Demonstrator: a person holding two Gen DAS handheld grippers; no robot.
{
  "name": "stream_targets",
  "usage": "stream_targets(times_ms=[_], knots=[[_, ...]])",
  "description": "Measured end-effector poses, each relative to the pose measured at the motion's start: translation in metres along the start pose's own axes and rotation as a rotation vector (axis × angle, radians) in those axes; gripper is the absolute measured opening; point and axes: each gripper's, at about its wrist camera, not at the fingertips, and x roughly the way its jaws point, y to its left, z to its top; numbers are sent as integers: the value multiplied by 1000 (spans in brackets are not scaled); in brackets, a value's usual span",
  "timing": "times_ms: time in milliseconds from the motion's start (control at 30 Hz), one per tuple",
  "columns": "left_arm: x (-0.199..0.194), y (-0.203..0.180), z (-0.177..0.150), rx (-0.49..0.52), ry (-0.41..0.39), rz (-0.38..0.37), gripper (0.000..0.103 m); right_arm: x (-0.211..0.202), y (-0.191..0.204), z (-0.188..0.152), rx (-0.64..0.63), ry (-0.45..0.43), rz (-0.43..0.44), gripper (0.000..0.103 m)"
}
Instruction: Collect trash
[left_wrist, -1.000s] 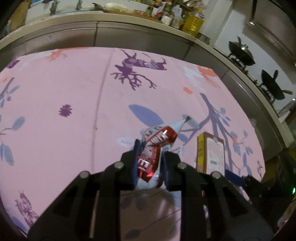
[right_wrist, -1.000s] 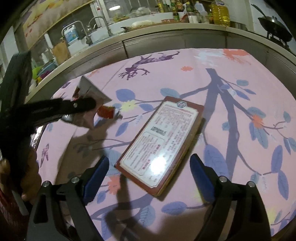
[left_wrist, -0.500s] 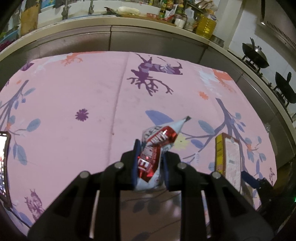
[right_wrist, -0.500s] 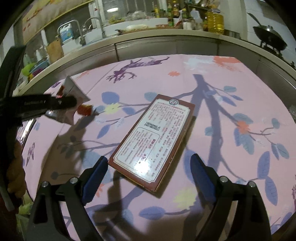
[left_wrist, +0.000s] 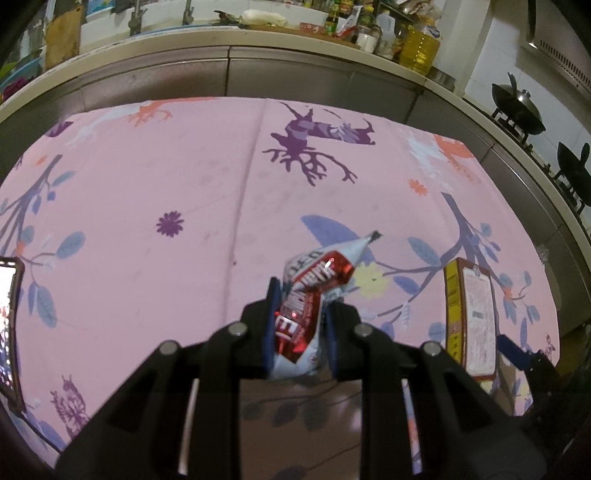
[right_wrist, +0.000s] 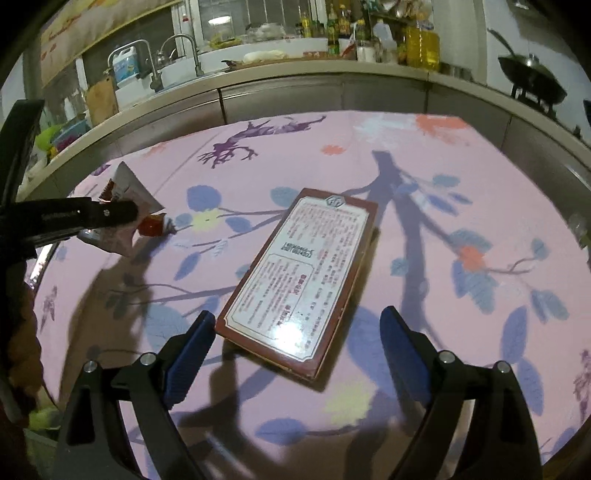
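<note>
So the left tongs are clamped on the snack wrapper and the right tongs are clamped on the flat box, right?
Not quite: the right tongs stand open around the flat box, which lies on the tablecloth, per the right wrist view. The left tongs are clamped on the snack wrapper.

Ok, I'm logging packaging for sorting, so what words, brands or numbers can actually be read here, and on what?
Snack wrapper in the left gripper: large white letters on red, crumpled and cut off, not readable as a word.
Flat box ahead of the open right gripper: dense printed label, too small to read.
Left gripper's arm: small print, blurred.
Phone screen: nothing legible.
</note>
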Motion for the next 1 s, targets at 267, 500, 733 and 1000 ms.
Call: stream_targets(times_ms=[267, 500, 733, 1000], knots=[[2, 0, 0, 7, 5, 7, 20, -5, -29, -1, 93, -12, -11, 86], [1, -6, -1, 16, 6, 11, 20, 1, -19, -1, 43, 4, 15, 86], [1, -22, 3, 26, 32, -71, 20, 0, -44, 7, 124, 32, 132, 59], [10, -87, 25, 106, 70, -204, 20, -28, -114, 13, 370, -32, 255, 58]])
